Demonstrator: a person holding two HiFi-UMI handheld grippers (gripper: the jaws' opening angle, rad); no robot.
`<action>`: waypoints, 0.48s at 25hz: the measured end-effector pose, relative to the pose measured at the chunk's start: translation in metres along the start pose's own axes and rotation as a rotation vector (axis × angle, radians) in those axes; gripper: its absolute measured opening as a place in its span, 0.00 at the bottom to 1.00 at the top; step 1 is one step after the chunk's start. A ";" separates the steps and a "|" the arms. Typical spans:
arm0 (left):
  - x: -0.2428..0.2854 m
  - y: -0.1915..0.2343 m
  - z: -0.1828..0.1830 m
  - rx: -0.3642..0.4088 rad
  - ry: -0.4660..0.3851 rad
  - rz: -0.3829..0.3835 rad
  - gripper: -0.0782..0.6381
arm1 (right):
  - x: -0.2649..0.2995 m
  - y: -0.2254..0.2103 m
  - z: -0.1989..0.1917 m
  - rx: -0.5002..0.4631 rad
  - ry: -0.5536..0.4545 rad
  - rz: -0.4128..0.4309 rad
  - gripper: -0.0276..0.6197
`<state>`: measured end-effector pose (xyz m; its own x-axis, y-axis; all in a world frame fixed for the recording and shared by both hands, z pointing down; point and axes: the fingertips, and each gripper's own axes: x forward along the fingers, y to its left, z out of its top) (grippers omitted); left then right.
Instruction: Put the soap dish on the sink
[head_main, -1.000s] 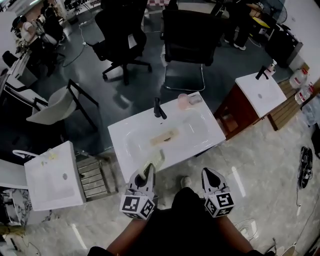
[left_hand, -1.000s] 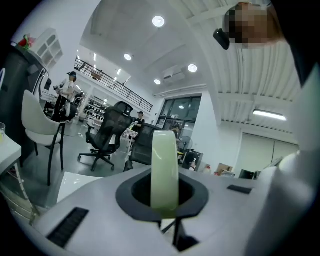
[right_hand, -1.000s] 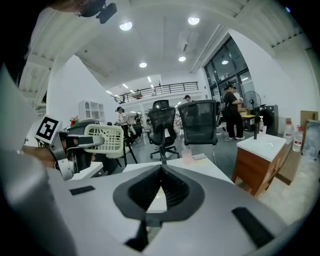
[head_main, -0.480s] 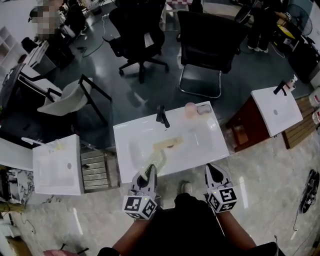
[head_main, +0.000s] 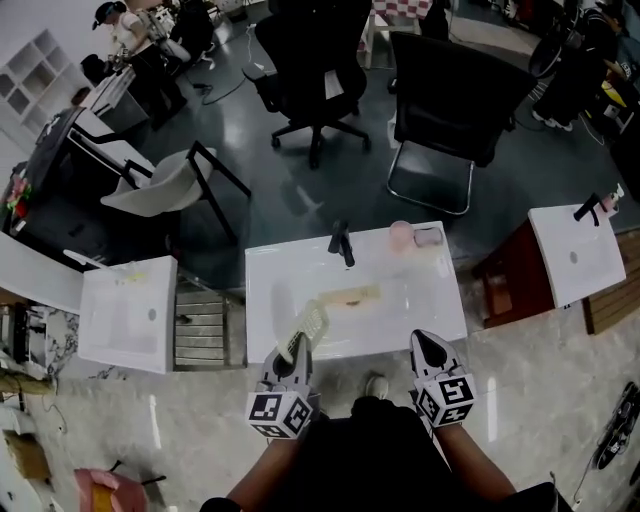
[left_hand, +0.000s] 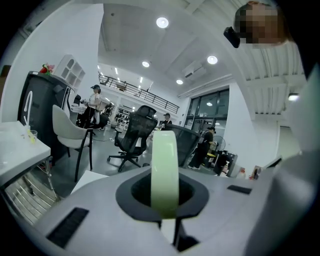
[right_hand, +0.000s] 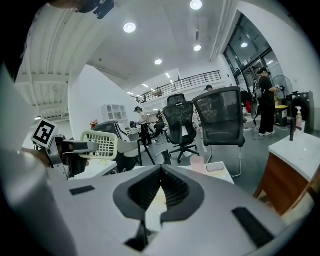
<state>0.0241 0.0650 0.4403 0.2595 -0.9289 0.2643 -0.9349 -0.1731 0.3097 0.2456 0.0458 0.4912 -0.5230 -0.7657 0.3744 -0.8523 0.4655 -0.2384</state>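
The white sink (head_main: 440, 310) stands right in front of me, with a black faucet (head_main: 342, 243) at its back edge and a tan flat thing (head_main: 350, 295) in the basin. My left gripper (head_main: 296, 350) is shut on the pale green slotted soap dish (head_main: 309, 324), which hangs over the sink's front left part. In the left gripper view the soap dish (left_hand: 165, 165) stands edge-on between the jaws of the left gripper (left_hand: 165, 197). My right gripper (head_main: 425, 342) is at the sink's front right edge. The right gripper (right_hand: 160, 172) is shut with nothing in it, and this view shows the soap dish (right_hand: 102, 143) to the left.
A pink cup (head_main: 400, 234) and a small pale dish (head_main: 427, 238) sit at the sink's back right corner. A second sink (head_main: 125, 310) and a metal rack (head_main: 200, 325) stand to the left, a third sink (head_main: 575, 255) to the right. Black chairs (head_main: 450, 95) stand behind.
The head view has swung, so the sink now sits squarer and higher in the picture. Both grippers have come up to its front edge, the left still holding the soap dish.
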 end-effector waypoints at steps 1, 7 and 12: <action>0.000 0.000 0.000 0.001 -0.001 0.009 0.13 | 0.003 0.000 0.001 -0.002 -0.002 0.012 0.04; 0.001 0.014 -0.007 -0.013 0.019 0.060 0.13 | 0.027 -0.008 0.000 -0.003 0.009 0.056 0.04; 0.012 0.042 -0.013 -0.045 0.044 0.067 0.13 | 0.049 0.002 0.003 -0.020 0.023 0.081 0.04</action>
<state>-0.0087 0.0508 0.4685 0.2080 -0.9224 0.3255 -0.9389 -0.0949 0.3309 0.2182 0.0077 0.5060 -0.5898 -0.7152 0.3749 -0.8073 0.5342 -0.2509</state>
